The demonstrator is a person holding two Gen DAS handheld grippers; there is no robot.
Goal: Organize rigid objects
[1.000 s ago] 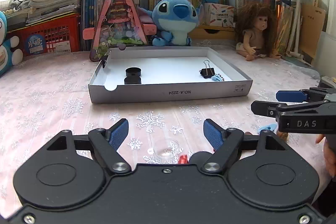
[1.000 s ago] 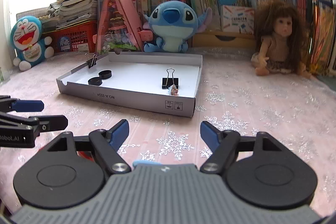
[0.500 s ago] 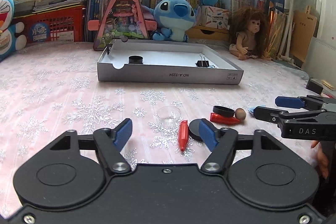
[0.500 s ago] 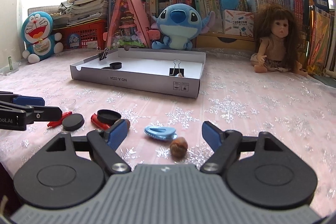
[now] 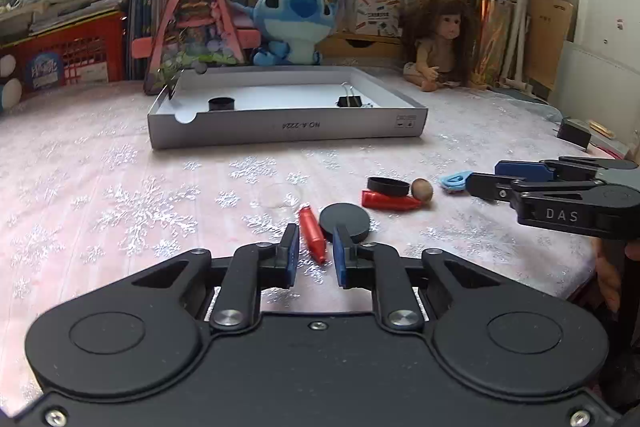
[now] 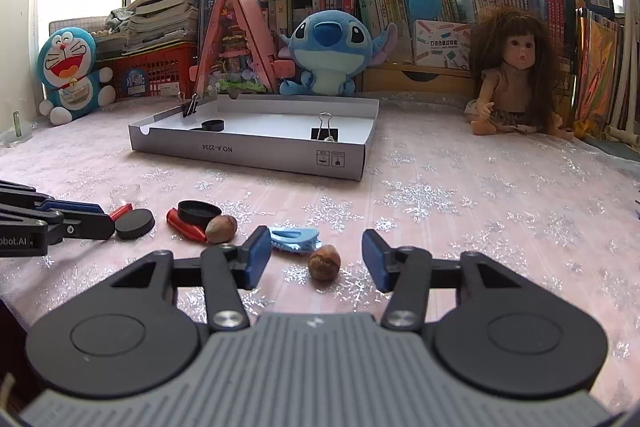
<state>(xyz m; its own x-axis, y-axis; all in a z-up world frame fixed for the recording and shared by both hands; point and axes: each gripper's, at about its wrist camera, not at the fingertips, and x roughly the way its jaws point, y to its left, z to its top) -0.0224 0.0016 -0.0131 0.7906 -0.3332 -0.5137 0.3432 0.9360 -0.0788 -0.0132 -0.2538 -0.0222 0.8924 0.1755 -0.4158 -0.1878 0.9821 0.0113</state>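
Observation:
A grey cardboard tray (image 5: 280,131) (image 6: 248,151) stands mid-table with a black cap (image 5: 221,103) and a binder clip (image 5: 350,101) inside. Loose items lie in front: a red crayon (image 5: 313,233), a black disc (image 5: 344,221), a black ring cap (image 5: 388,185) on a second red crayon (image 5: 390,202), a nut (image 5: 422,190) and a blue clip (image 6: 294,239). My left gripper (image 5: 314,253) has narrowed around the near crayon's end, a gap still showing. My right gripper (image 6: 316,261) is open with another nut (image 6: 324,262) between its fingers.
A clear plastic cup lid (image 5: 280,195) lies left of the crayon. Stitch plush (image 6: 328,55), doll (image 6: 516,67), pink toy house (image 6: 234,47), Doraemon (image 6: 68,75), books and red baskets line the back. A small black box (image 5: 574,133) sits at the right edge.
Both grippers have drawn back and lowered toward the loose items. My left gripper's jaws have closed in from wide open around the red crayon. My right gripper's jaws have narrowed slightly around the nut.

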